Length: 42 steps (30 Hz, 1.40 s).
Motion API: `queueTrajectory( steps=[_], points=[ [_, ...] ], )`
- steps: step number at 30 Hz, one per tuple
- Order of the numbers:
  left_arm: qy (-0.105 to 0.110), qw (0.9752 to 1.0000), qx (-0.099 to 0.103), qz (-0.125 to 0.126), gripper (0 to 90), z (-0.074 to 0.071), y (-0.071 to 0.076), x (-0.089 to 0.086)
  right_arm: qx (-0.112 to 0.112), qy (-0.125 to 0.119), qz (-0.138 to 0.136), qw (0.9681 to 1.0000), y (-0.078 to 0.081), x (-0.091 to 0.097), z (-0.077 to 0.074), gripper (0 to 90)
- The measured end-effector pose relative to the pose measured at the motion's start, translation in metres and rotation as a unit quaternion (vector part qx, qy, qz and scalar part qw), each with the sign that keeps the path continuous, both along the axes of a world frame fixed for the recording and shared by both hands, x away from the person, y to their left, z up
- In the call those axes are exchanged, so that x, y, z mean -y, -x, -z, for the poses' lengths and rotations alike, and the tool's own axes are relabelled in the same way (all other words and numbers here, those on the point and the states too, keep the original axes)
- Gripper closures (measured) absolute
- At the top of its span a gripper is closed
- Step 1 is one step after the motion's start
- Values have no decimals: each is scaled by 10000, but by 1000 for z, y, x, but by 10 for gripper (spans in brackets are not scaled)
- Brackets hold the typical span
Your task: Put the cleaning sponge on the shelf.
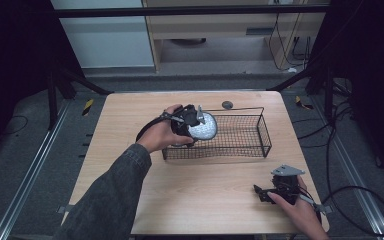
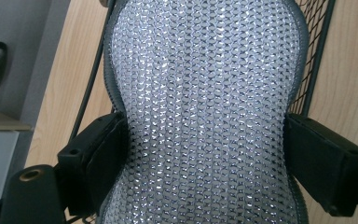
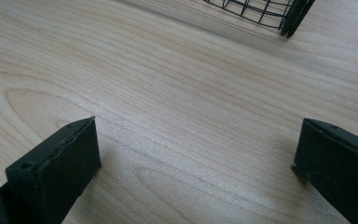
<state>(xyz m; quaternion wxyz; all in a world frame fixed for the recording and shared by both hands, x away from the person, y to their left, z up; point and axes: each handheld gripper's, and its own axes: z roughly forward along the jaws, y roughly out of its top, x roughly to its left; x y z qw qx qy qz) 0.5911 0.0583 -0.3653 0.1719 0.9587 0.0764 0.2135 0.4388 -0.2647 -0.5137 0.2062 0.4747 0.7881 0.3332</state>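
Left gripper pinches silver mesh pouch over wire basket.

Jaws squeeze the pouch at its waist, holding it above the basket's left end, apparently for placement inside. Right gripper rests spread on the table, clear of the work.

A silver pouch is covered in a glittering scale-like pattern and edged in grey. The wire basket is black mesh. The table is pale wood with fine grain. A dark grey sleeve is seen.
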Motion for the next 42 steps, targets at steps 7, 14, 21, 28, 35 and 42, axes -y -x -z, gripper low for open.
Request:
queueTrajectory(
  steps=[7, 14, 21, 28, 35, 42],
  points=[
    [-9, 10000, -61, -44, 138, 6, -8, -2, 6, 4, -9, 10000, 0, 0, 0, 3],
    [88, 9999, -145, -34, 131, 10, -12, -7, 5, 3, -5, 10000, 0, 0, 0, 3],
    [28, 9998, -171, -94, 128, 14, -15, -8, 4, 4, -4, 10000, 0, 0, 0, 3],
    [71, 9996, -242, -96, 117, 19, -19, -6, 5, 6, -6, 10000, 0, 0, 0, 3],
    [213, 9985, -408, -284, 69, 23, -21, -6, 4, 7, -8, 10000, 0, 0, 0, 3],
    [257, 9986, -377, -250, 90, 21, -19, -9, 11, 15, -17, 10000, 0, 0, 0, 3]
  ],
)
